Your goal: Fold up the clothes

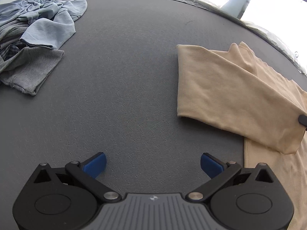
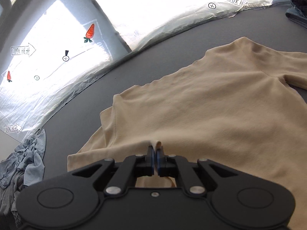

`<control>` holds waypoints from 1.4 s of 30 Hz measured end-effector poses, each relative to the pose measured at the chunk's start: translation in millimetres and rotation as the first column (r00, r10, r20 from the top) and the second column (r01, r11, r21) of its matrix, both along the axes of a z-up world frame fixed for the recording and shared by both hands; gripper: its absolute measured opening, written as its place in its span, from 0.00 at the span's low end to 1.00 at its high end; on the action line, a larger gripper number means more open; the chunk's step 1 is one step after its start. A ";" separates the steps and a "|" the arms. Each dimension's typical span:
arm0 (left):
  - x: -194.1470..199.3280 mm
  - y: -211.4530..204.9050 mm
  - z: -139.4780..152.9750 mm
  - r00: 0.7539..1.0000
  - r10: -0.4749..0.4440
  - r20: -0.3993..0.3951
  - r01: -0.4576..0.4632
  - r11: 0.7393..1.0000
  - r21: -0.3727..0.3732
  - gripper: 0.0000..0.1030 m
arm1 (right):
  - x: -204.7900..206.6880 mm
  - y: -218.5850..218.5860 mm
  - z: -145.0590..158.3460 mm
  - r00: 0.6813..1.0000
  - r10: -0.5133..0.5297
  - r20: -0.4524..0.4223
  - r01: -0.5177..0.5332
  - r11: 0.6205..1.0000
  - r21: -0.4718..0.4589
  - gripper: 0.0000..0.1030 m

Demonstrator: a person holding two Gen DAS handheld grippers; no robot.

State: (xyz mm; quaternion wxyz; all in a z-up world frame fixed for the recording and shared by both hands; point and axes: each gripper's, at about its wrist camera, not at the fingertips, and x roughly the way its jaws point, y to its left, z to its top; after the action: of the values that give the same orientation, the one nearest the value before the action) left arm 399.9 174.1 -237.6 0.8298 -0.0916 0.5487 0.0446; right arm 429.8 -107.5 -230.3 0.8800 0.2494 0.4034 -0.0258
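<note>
A beige shirt (image 2: pixel 211 105) lies spread on the dark grey table (image 2: pixel 153 57). My right gripper (image 2: pixel 155 154) is shut on a pinched fold of the beige shirt, lifting it into a small ridge. In the left wrist view the beige shirt (image 1: pixel 230 88) lies at the right, one part folded over toward the middle. My left gripper (image 1: pixel 153 164) stands open above bare table (image 1: pixel 134 76), its blue pads (image 1: pixel 95 165) wide apart with nothing between them, just left of the shirt's edge. A dark tip of the right gripper (image 1: pixel 303 119) shows at the right edge.
A heap of blue and grey clothes (image 1: pixel 32 38) lies at the far left; the heap of clothes (image 2: pixel 23 163) also shows low on the left. Crinkled clear plastic sheeting (image 2: pixel 57 67) with carrot prints borders the far table edge. Dark folded denim (image 2: pixel 298 9) sits far right.
</note>
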 end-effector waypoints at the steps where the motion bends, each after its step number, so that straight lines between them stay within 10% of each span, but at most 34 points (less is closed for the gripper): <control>1: 0.1 -1.6 -0.4 1.000 -0.005 -0.003 0.005 1.000 0.011 1.00 | -0.4 -5.1 0.2 1.000 -0.020 -0.004 0.020 0.999 -0.026 0.03; 14: -1.3 -11.2 -5.3 0.999 -0.040 -0.021 0.042 0.995 0.092 1.00 | -1.1 -10.5 -32.2 0.993 -0.030 -0.115 0.027 0.999 -0.023 0.34; 17: -2.0 -13.5 -8.3 0.999 -0.040 -0.019 0.042 0.995 0.096 1.00 | 0.1 -7.2 -31.9 0.993 0.019 -0.113 -0.020 1.000 -0.014 0.03; 42: -60.9 -47.4 7.9 0.976 0.207 -0.073 -0.208 0.978 -0.005 1.00 | -20.1 -168.2 14.4 0.997 -0.079 0.018 0.079 0.997 0.006 0.03</control>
State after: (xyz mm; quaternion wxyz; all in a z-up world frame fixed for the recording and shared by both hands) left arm 339.0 126.8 -229.7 0.7996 -0.1517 0.5662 0.1308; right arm 409.7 -275.7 -215.9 0.8812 0.2679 0.3853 -0.0574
